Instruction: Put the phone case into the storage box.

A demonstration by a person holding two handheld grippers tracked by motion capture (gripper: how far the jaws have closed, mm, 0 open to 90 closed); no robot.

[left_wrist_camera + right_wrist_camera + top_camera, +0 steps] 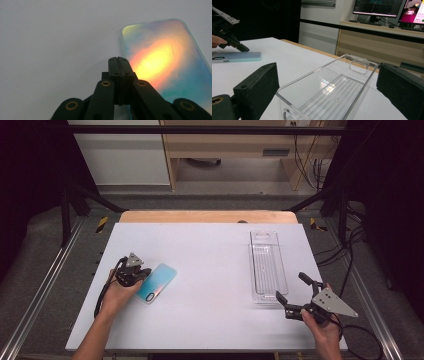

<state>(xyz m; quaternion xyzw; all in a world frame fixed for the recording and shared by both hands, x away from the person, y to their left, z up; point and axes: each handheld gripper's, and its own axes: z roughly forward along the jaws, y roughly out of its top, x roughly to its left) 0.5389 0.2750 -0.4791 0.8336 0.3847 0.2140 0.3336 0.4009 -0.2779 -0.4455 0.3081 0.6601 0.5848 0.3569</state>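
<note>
A phone case (157, 282) with a blue-green iridescent back lies flat on the white table (210, 320), left of centre. My left gripper (144, 274) is shut, its tips resting at the case's left long edge (123, 37) with nothing seen between the jaws (118, 59). A clear plastic tray (267, 265) with a handle cut-out stands lengthwise at the right. My right gripper (291, 287) is open just in front of the tray's near end, its two pads (259, 82) spread on either side of the tray rim (362, 62). The right gripper view also takes in the case (237, 57) and the left gripper (239, 47).
A wooden board (207, 216) runs along the table's far edge. Metal frame rails (45, 285) flank both sides, and cables (350, 255) trail at the right. Monitors (377, 7) sit on a bench beyond the table.
</note>
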